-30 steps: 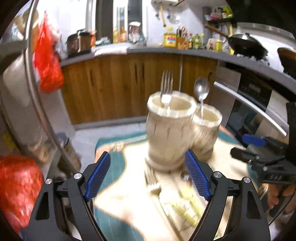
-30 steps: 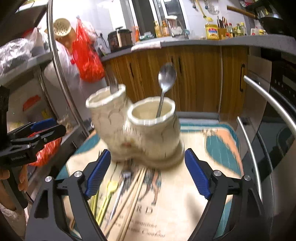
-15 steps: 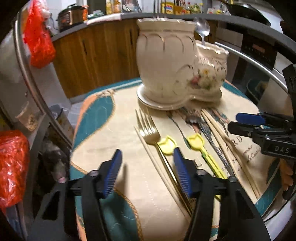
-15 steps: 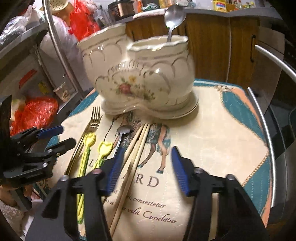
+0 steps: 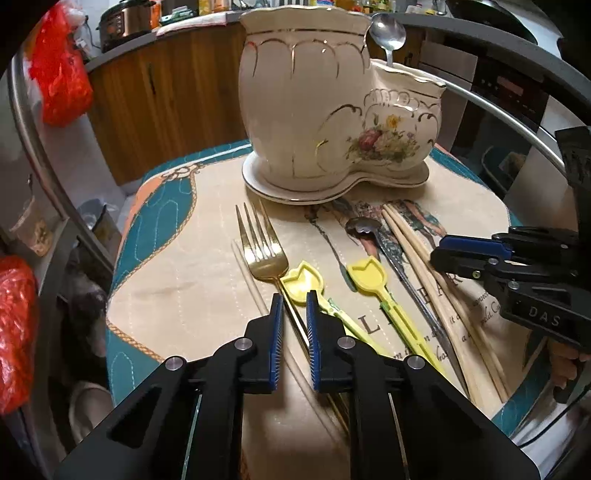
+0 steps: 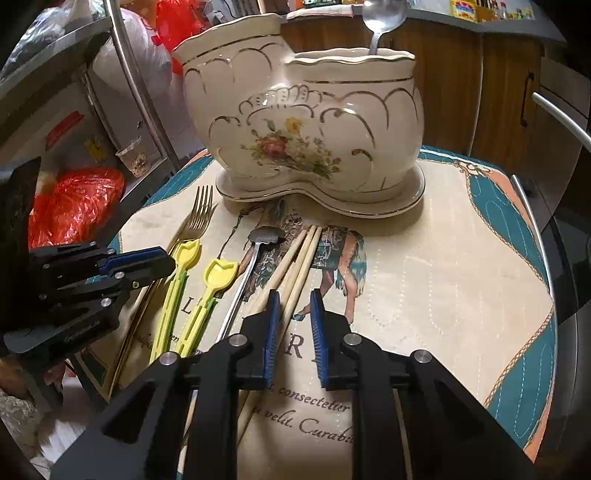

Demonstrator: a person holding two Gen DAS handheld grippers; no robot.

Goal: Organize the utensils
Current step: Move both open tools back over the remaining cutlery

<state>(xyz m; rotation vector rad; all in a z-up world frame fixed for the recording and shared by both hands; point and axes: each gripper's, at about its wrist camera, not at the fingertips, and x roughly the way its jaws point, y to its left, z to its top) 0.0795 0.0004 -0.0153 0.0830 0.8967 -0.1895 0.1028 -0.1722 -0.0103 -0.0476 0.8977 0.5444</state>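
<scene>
Over the quilted tabletop (image 5: 177, 280), my left hand-held gripper (image 5: 294, 299) is just closing, nearly shut, astride the gold fork (image 5: 260, 251) handle, and my right hand-held gripper (image 6: 293, 299) likewise astride a chopstick (image 6: 295, 251). I am failing to tell whether either pinches.

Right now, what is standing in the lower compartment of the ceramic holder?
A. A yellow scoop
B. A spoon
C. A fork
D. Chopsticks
B. A spoon rises bowl-up out of the lower compartment of the holder; the fork, the chopsticks and the yellow scoops all lie flat on the mat.
</scene>
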